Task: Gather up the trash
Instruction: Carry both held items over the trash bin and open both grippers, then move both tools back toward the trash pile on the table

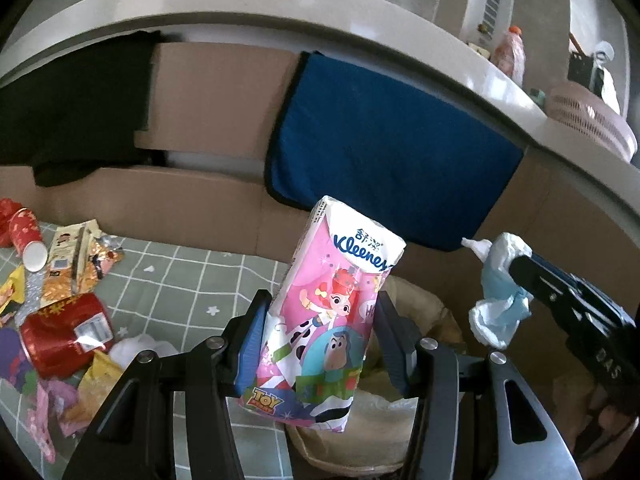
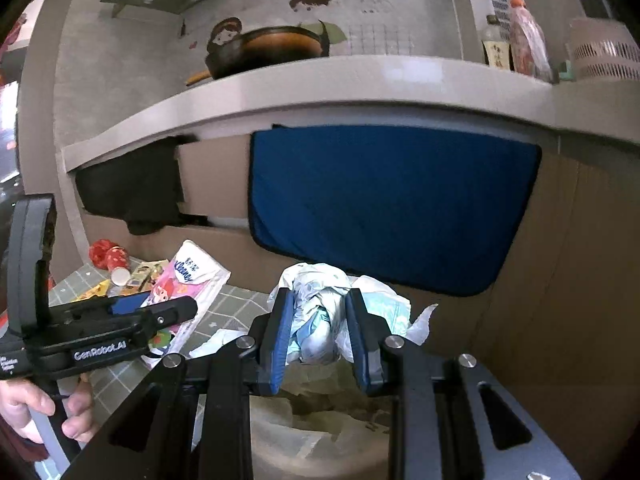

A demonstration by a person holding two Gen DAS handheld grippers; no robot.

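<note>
left claw: left gripper is closed on the pink printed plastic tissue pack, blue pads pressing its two long sides.
pack axis: long axis runs forward and up from the jaws, tilted a little right, with both ends sticking out past the pads.
right claw: right gripper is clamped on a crumpled white and pale blue tissue wad, which bulges above the pads.
bin: beige paper-lined bin opening lies directly below the right gripper's wad; in the left view it sits below and just right of the pack.
nearer arm: by my judgement the right one, already over the opening; the left needs a short shift right.
remaining trash: red crushed can and loose wrappers lie on the green checked cloth, well left of the bin.
</note>
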